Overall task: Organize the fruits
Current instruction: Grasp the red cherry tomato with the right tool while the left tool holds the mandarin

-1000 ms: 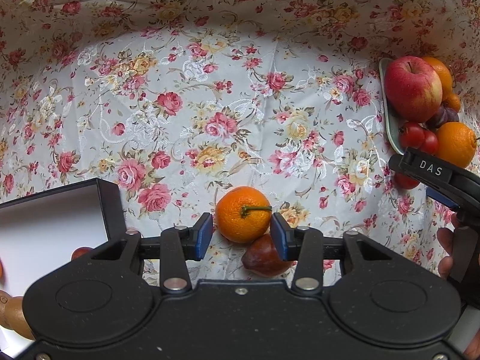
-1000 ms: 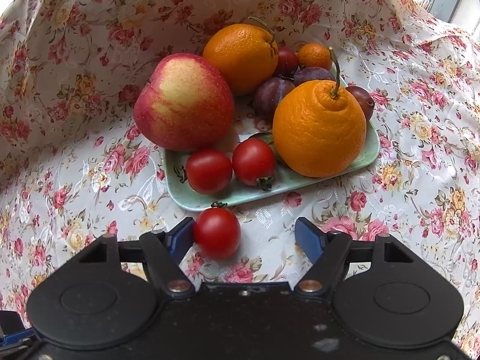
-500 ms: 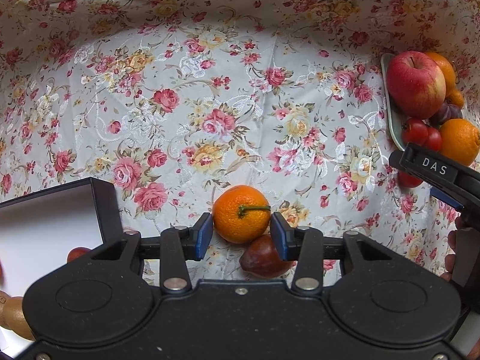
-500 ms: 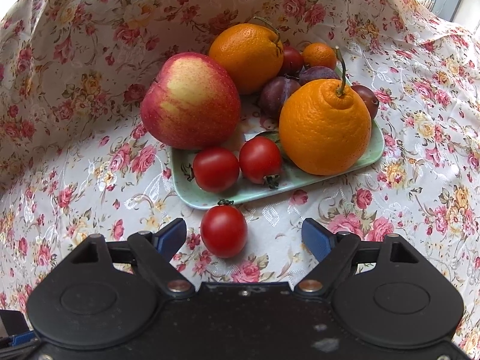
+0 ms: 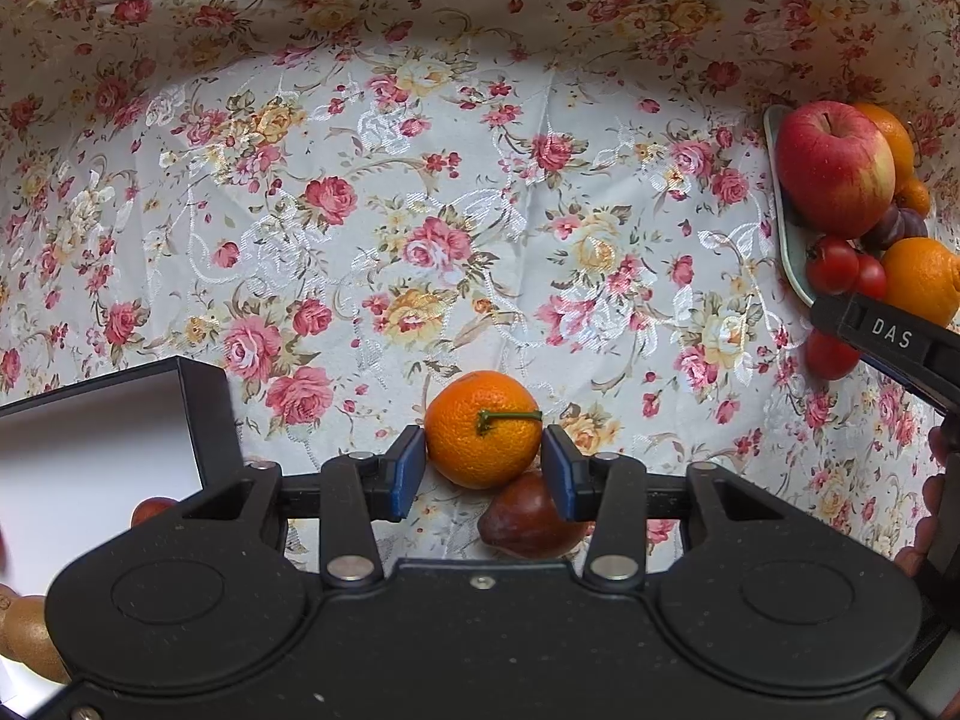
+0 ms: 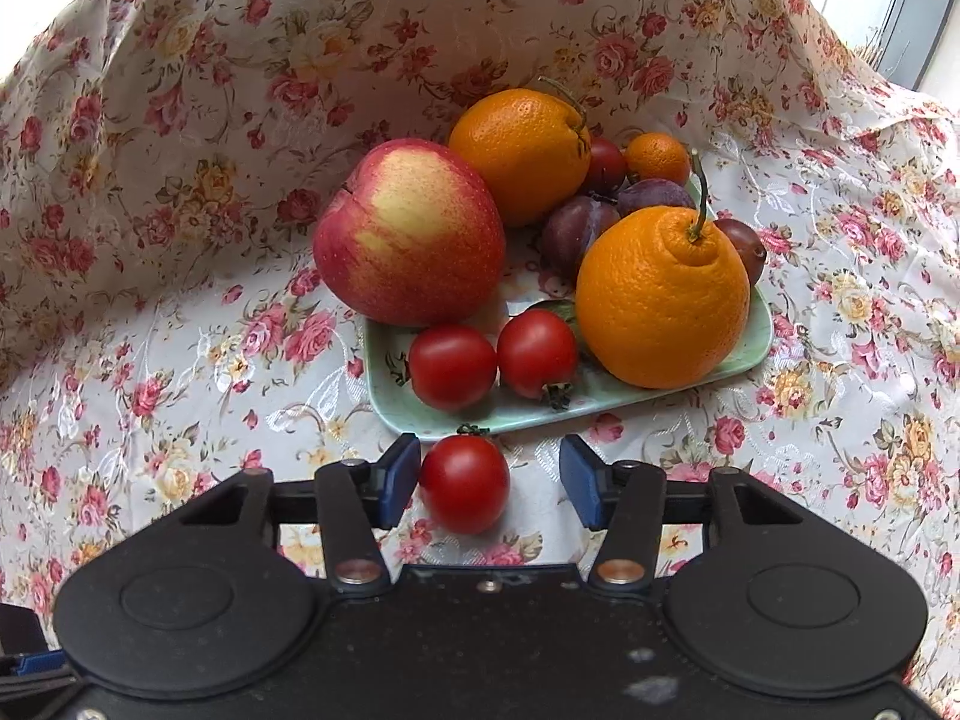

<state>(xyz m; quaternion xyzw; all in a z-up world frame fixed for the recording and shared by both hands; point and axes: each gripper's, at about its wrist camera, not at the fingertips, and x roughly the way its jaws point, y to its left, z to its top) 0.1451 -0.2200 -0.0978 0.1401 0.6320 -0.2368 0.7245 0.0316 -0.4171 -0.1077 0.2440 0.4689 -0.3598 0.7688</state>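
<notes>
Tomato [image 6: 465, 483], stem towards plate [image 6: 600, 402], sits between the closing right gripper [image 6: 489, 480]; left gripper [image 5: 483, 468] clamps the mandarin [image 5: 483, 427].

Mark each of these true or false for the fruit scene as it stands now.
1. The left gripper clamps a mandarin. True.
2. The right gripper presses a tomato from both sides. False: its jaws have just been closing, but only one pad touches the tomato; a gap shows at the other.
3. The apple sits on the plate. True.
4. Three tomatoes lie on the plate. False: two do; the third lies on the cloth in front of it, between the right gripper's jaws.
</notes>
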